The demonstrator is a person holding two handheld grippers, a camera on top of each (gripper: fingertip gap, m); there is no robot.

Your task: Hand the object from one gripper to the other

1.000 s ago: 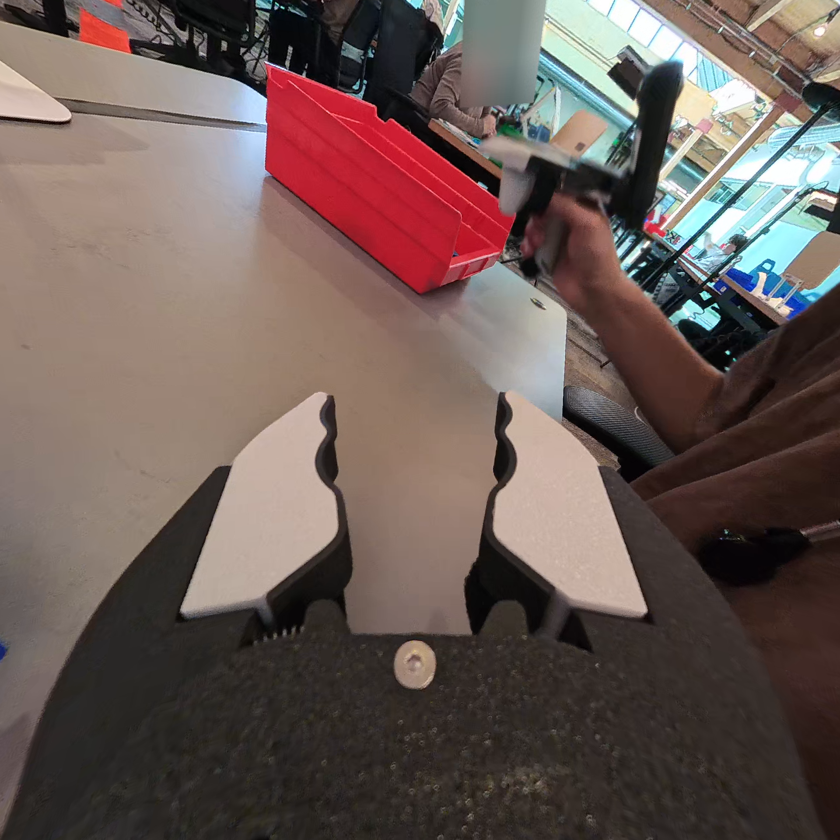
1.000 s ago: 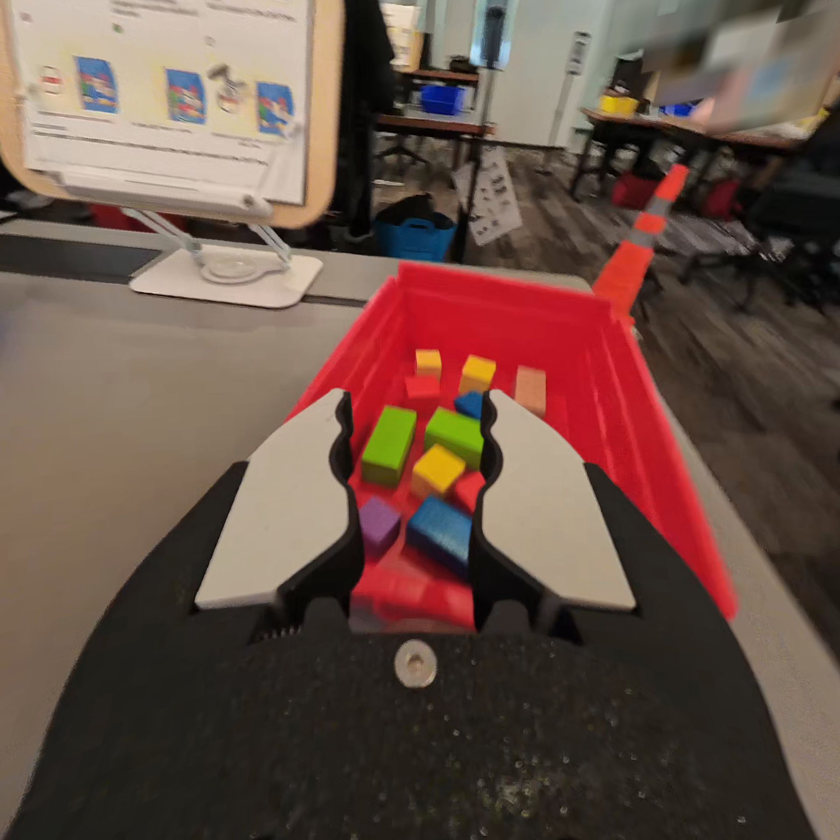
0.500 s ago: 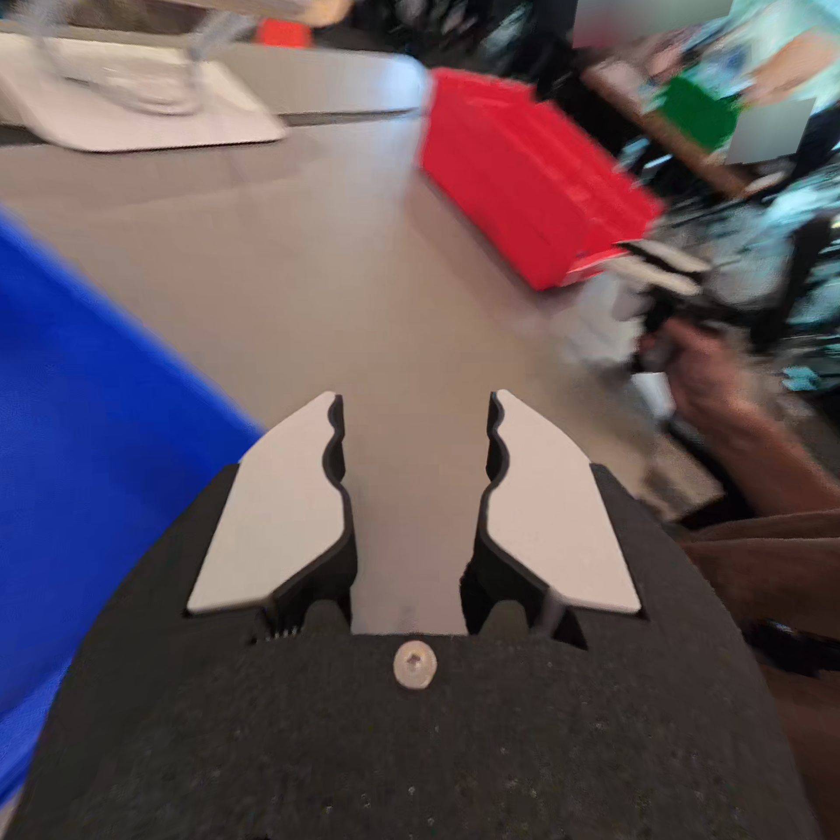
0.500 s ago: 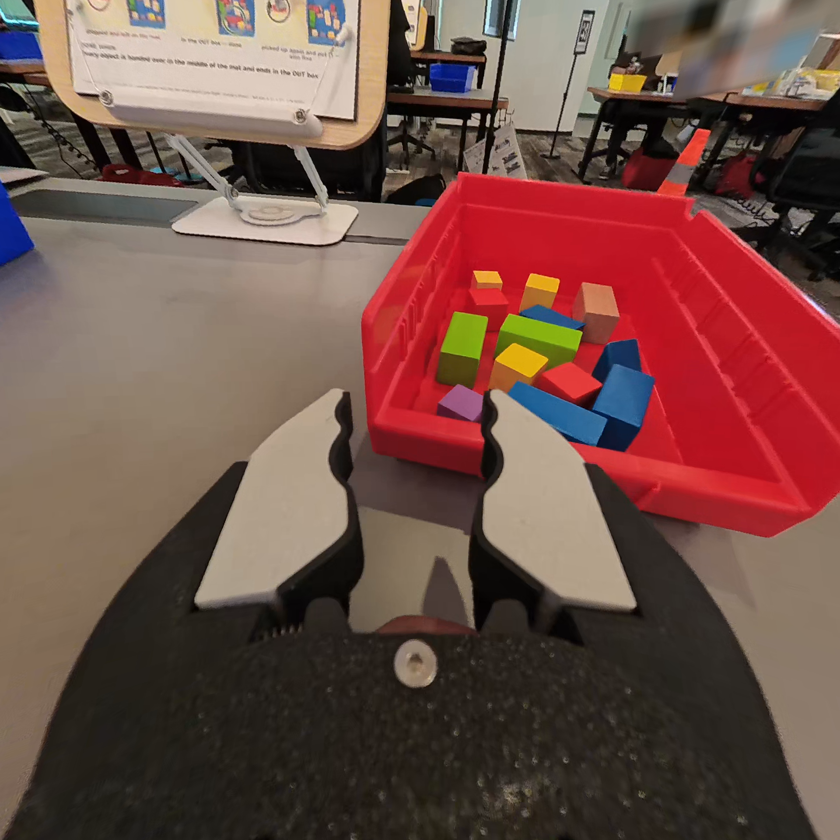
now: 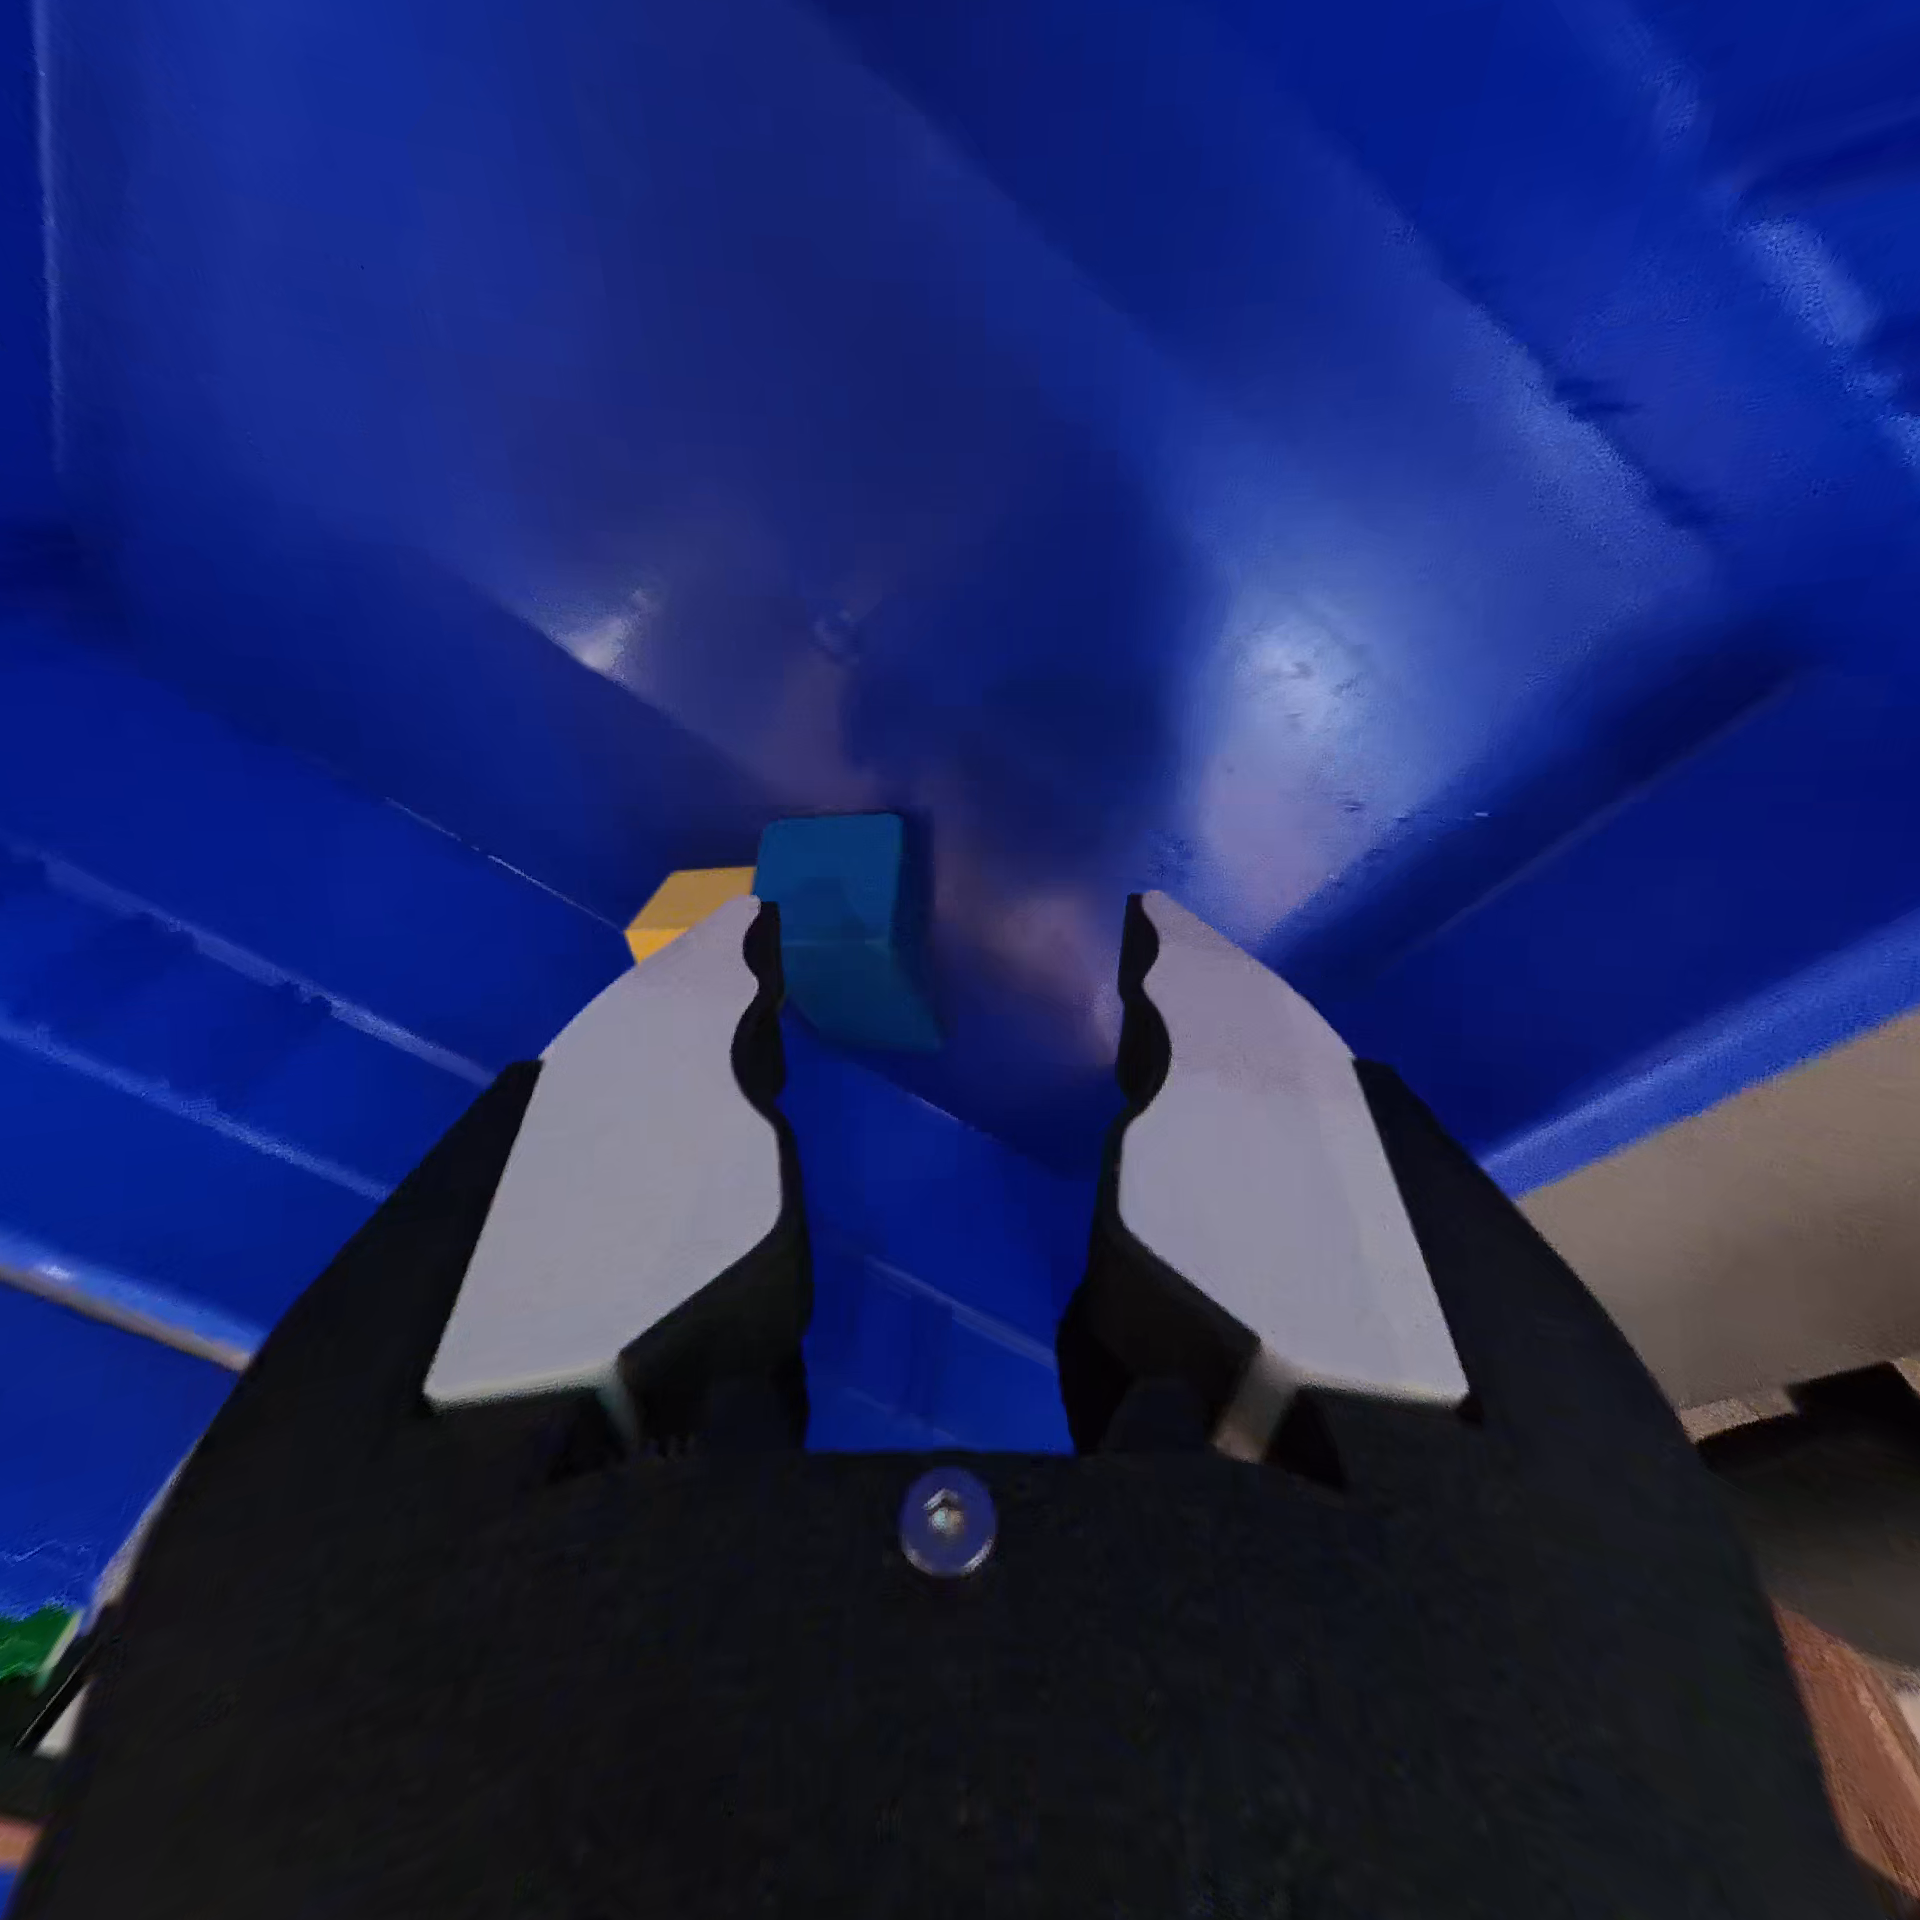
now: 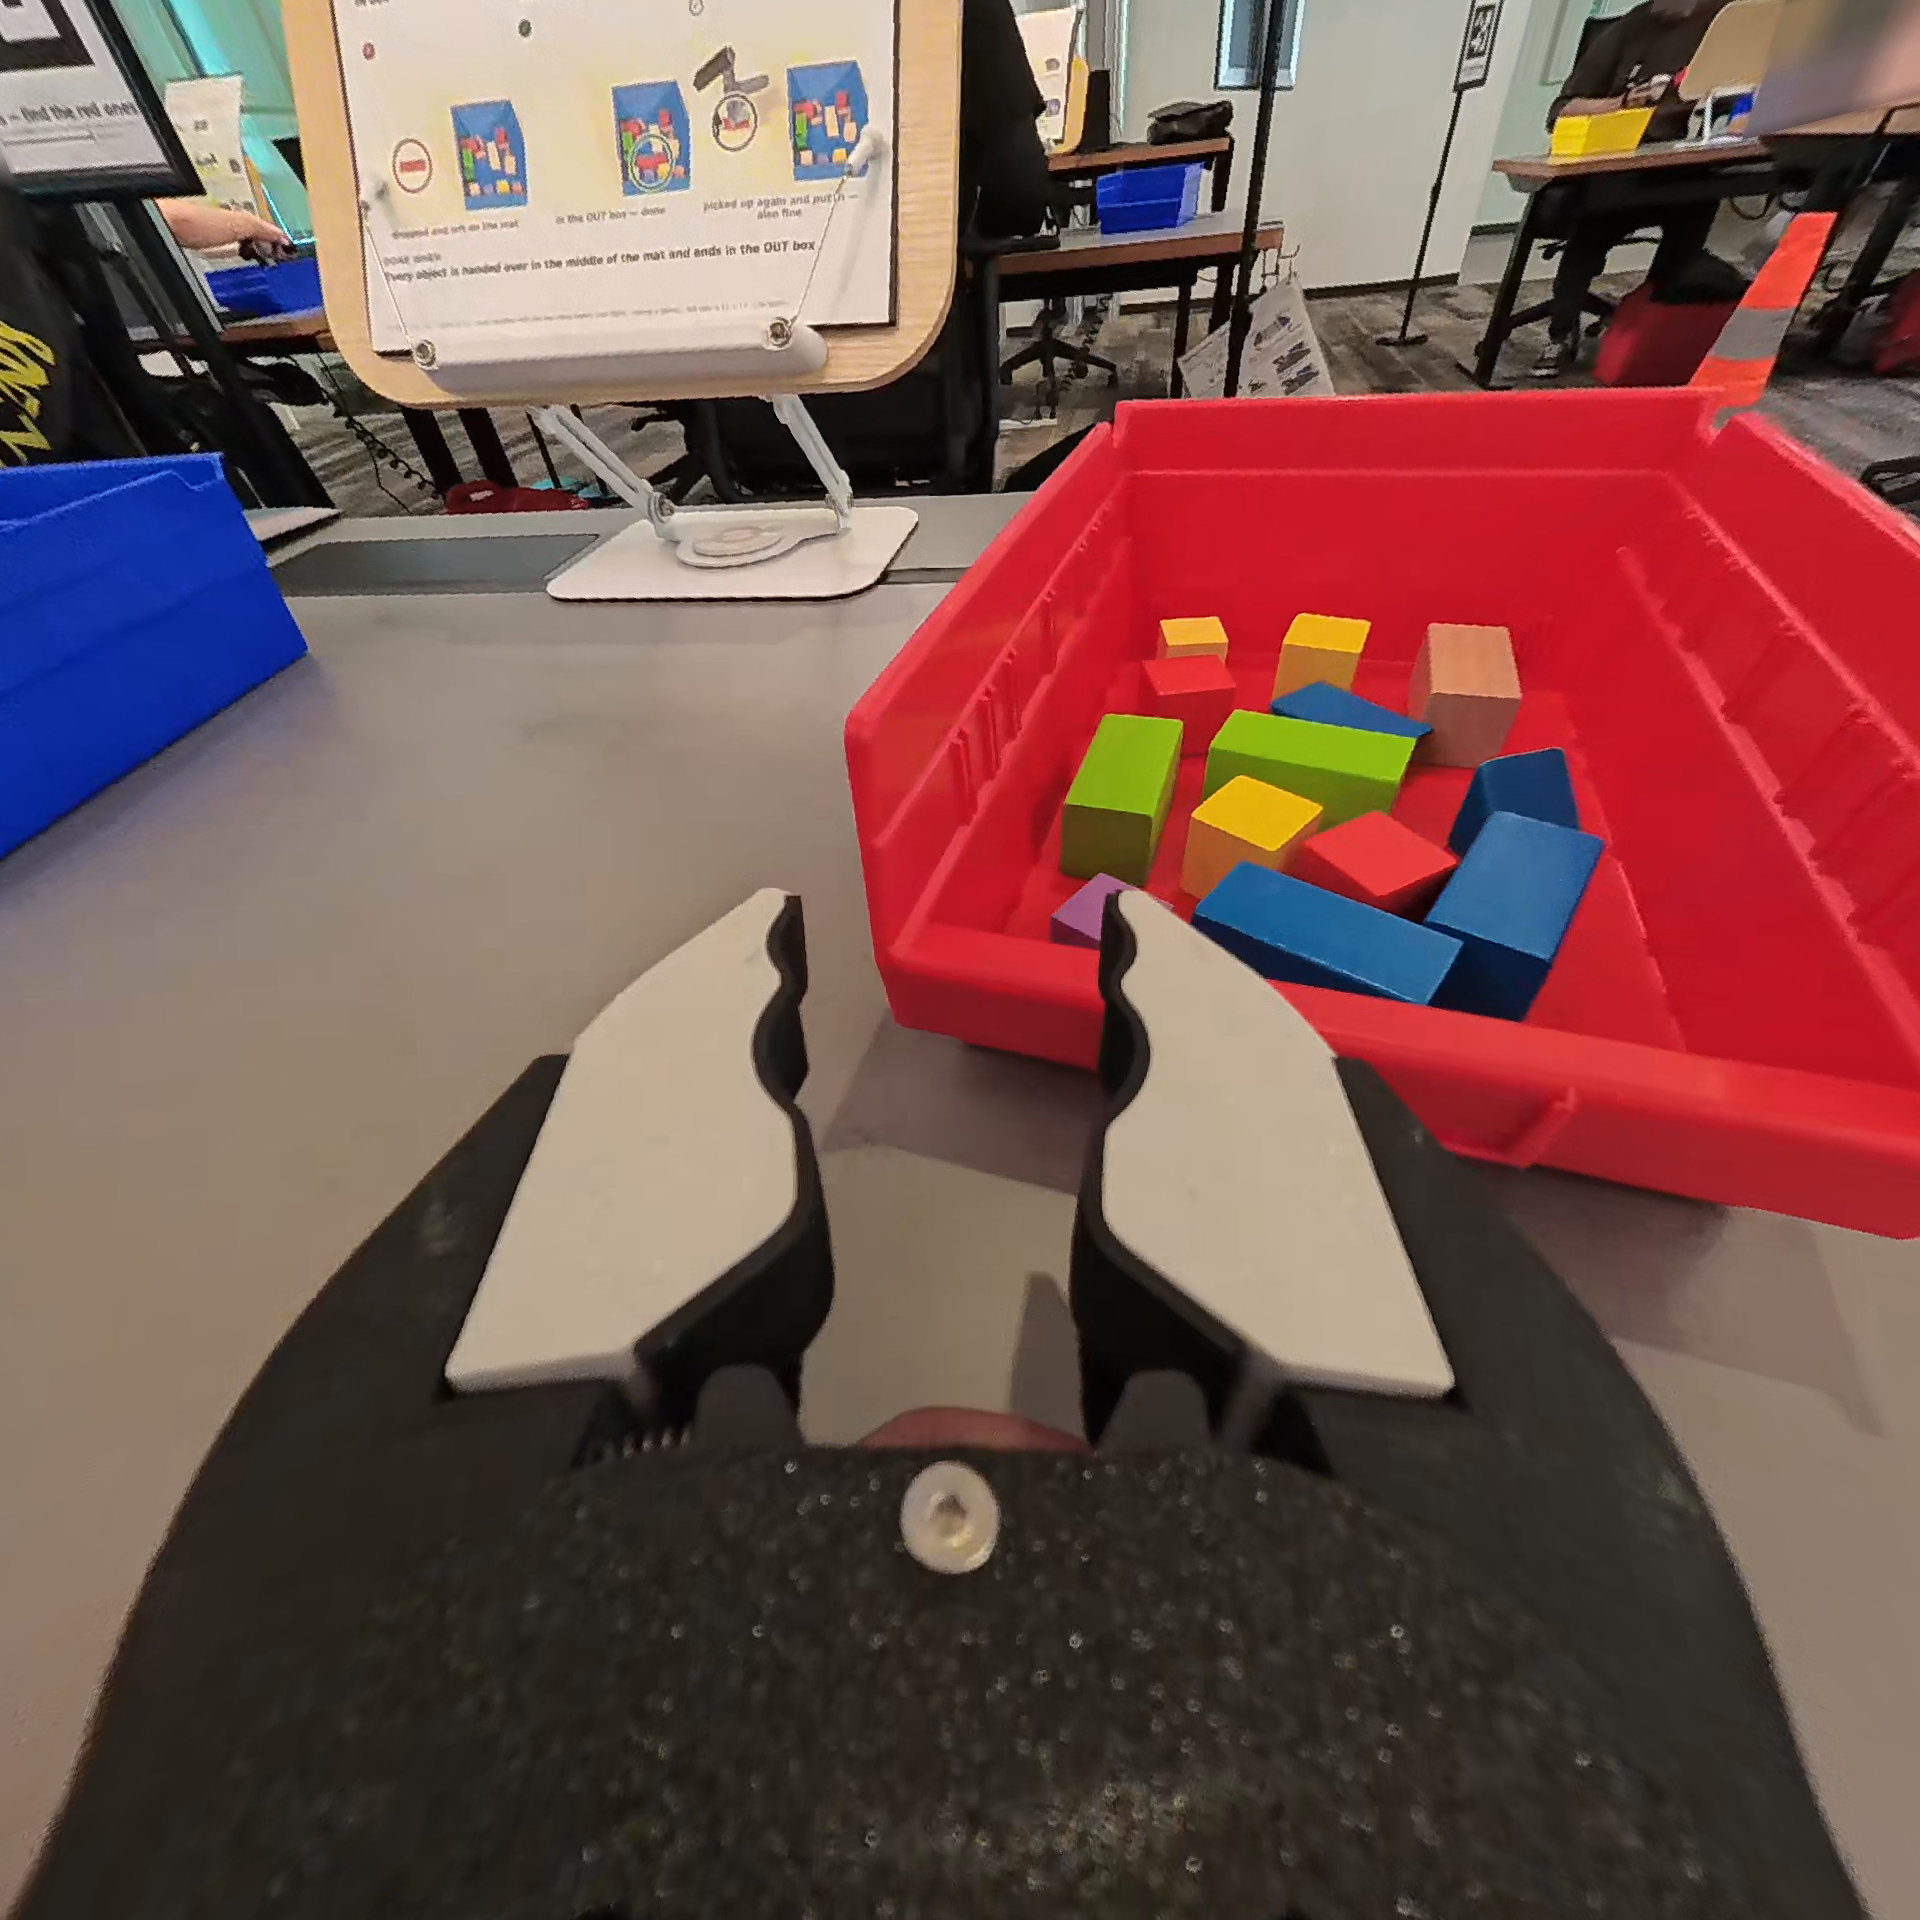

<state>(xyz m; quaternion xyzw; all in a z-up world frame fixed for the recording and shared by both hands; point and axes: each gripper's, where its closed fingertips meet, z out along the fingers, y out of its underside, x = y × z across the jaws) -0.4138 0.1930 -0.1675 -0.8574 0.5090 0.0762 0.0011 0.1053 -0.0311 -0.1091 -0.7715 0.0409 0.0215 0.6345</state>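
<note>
Left claw (image 5: 943,914) newly inside blurred bin (image 5: 1039,416)

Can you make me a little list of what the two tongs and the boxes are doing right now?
left tongs: open, empty, pointing down into the blue box
nearest block: teal block, just ahead, a yellow block beside it
right tongs: open, empty, above the grey table
red box: on the table, full of coloured blocks
handover: not started
</note>
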